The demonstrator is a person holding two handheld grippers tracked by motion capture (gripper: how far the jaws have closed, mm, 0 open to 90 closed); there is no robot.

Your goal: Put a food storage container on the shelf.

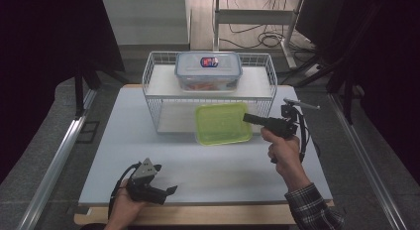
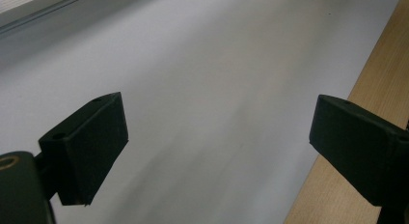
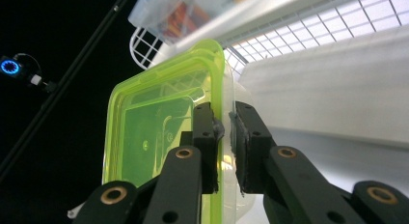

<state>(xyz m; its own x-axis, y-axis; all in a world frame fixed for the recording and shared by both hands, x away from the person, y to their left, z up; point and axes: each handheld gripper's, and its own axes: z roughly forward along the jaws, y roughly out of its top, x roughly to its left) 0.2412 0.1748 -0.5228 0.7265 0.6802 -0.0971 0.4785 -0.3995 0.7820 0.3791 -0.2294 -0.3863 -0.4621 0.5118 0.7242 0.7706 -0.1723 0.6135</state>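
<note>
Overhead, the right gripper (image 1: 246, 117) meets the green-lidded clear plastic box (image 1: 222, 123) at the white wire rack's (image 1: 153, 98) lower shelf. Left gripper (image 2: 219, 142) view: jaws spread, empty, over the white table (image 2: 217, 64). Right gripper view: jaws clench the box's edge (image 3: 224, 132).

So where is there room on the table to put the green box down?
The white table is bare between the green-lidded box and the left gripper, and left of the wire rack. The rack is crowded: the box sits at its lower shelf, a clear container on top.
</note>
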